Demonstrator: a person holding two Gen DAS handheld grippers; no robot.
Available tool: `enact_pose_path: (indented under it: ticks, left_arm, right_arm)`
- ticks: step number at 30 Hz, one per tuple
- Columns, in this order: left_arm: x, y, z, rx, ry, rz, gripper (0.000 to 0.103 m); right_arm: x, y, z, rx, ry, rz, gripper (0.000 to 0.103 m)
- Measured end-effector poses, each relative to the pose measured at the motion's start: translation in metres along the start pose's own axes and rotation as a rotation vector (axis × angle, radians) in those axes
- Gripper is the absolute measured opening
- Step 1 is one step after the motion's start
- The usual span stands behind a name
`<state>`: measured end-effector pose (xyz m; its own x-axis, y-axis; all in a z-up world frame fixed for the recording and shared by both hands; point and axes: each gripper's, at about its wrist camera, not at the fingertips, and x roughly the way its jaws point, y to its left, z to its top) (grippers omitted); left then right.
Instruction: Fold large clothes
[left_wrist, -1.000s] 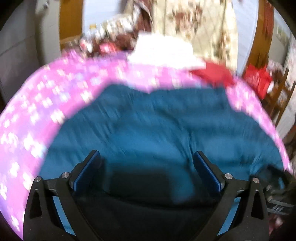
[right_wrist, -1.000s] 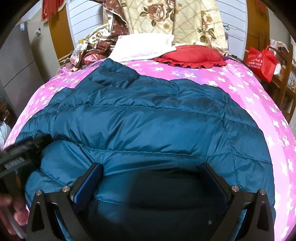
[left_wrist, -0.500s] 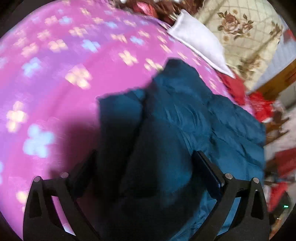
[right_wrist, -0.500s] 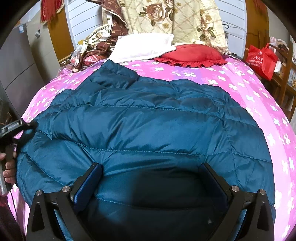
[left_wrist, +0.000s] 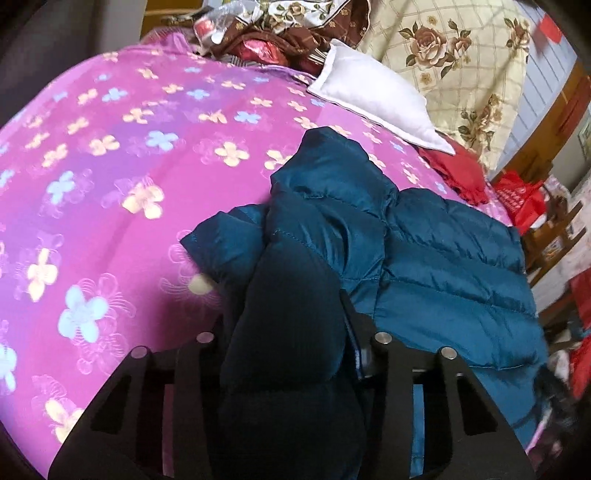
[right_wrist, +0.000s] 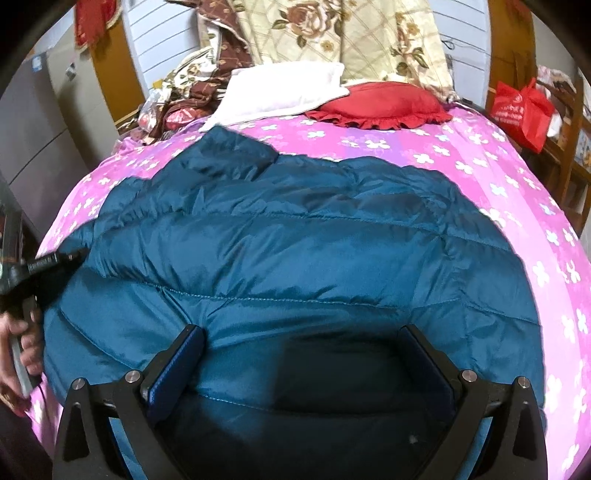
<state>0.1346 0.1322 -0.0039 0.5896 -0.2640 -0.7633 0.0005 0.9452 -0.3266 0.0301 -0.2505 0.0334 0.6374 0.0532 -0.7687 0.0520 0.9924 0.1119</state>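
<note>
A large teal quilted down jacket (right_wrist: 295, 258) lies spread on a bed with a pink flowered sheet (right_wrist: 498, 177). In the left wrist view my left gripper (left_wrist: 286, 317) is shut on a thick puffy fold at the jacket's left edge (left_wrist: 295, 295), by its sleeve (left_wrist: 332, 177). In the right wrist view the left gripper (right_wrist: 70, 256) shows at the jacket's left side, held by a hand. My right gripper (right_wrist: 303, 343) is open, its fingers wide apart and resting over the jacket's near part.
A white pillow (right_wrist: 284, 88), a red ruffled cushion (right_wrist: 380, 103) and a floral quilt (right_wrist: 351, 37) lie at the bed's head. Bundled brown clothes (right_wrist: 181, 99) sit at the far left. A red bag (right_wrist: 521, 110) and wooden furniture stand to the right.
My left gripper swung to the jacket's left edge and closed on a fold of it. My right gripper stayed open in place.
</note>
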Motion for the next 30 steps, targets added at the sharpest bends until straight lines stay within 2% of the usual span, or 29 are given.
enact_pose_path:
  ticks: [1, 3, 5, 7, 10, 11, 12, 14, 16, 17, 18, 21, 23, 24, 26, 27, 30]
  left_arm:
    - [0.0, -0.001, -0.001, 0.003, -0.009, 0.016, 0.042]
    - [0.001, -0.002, -0.003, 0.004, -0.027, 0.04, 0.042]
    - [0.002, -0.004, -0.005, 0.019, -0.04, 0.067, 0.042]
    - [0.002, -0.006, -0.006, 0.033, -0.047, 0.082, 0.042]
    - [0.003, -0.003, -0.006, 0.017, -0.038, 0.067, 0.046]
    - [0.003, -0.002, -0.006, 0.01, -0.036, 0.063, 0.048]
    - [0.003, -0.001, -0.006, 0.004, -0.033, 0.061, 0.049]
    - [0.003, 0.0, -0.005, -0.007, -0.028, 0.067, 0.052]
    - [0.003, 0.0, -0.005, -0.014, -0.024, 0.076, 0.056]
    - [0.003, 0.0, -0.005, -0.017, -0.021, 0.082, 0.058]
    - [0.003, 0.0, -0.005, -0.02, -0.02, 0.083, 0.059]
    - [0.003, 0.001, -0.005, -0.022, -0.019, 0.082, 0.059]
    - [0.003, 0.0, -0.004, -0.021, -0.017, 0.083, 0.06]
    - [0.004, 0.001, -0.004, -0.021, -0.014, 0.084, 0.061]
    - [0.004, 0.001, -0.005, -0.02, -0.01, 0.092, 0.065]
    - [0.005, 0.002, -0.006, -0.024, -0.006, 0.094, 0.066]
    - [0.008, 0.005, -0.007, -0.036, 0.012, 0.084, 0.069]
  right_arm:
    - [-0.012, 0.002, 0.006, -0.01, -0.065, -0.008, 0.103]
    - [-0.025, 0.005, 0.016, -0.047, -0.138, -0.021, 0.103]
    - [-0.03, 0.0, 0.027, -0.072, -0.174, -0.042, 0.103]
    - [-0.016, -0.02, 0.035, -0.036, -0.118, -0.014, 0.103]
    - [0.027, -0.055, 0.026, 0.077, 0.074, 0.056, 0.103]
    - [0.034, -0.065, 0.023, 0.098, 0.091, 0.111, 0.103]
    - [0.027, -0.071, 0.024, 0.104, 0.063, 0.129, 0.103]
    - [0.01, -0.086, 0.031, 0.101, 0.004, 0.092, 0.103]
    - [-0.01, -0.113, 0.033, 0.11, -0.105, 0.029, 0.103]
    - [-0.01, -0.126, 0.032, 0.123, -0.115, 0.015, 0.103]
    - [-0.006, -0.134, 0.03, 0.132, -0.098, 0.024, 0.103]
    - [0.023, -0.163, 0.021, 0.172, 0.021, 0.119, 0.103]
    - [0.034, -0.17, 0.014, 0.146, 0.072, 0.081, 0.103]
    - [0.039, -0.174, 0.009, 0.131, 0.082, 0.101, 0.103]
    - [0.052, -0.189, 0.002, 0.198, 0.119, 0.21, 0.103]
    - [0.052, -0.195, -0.002, 0.219, 0.087, 0.255, 0.103]
    - [0.054, -0.194, -0.005, 0.169, 0.048, 0.324, 0.102]
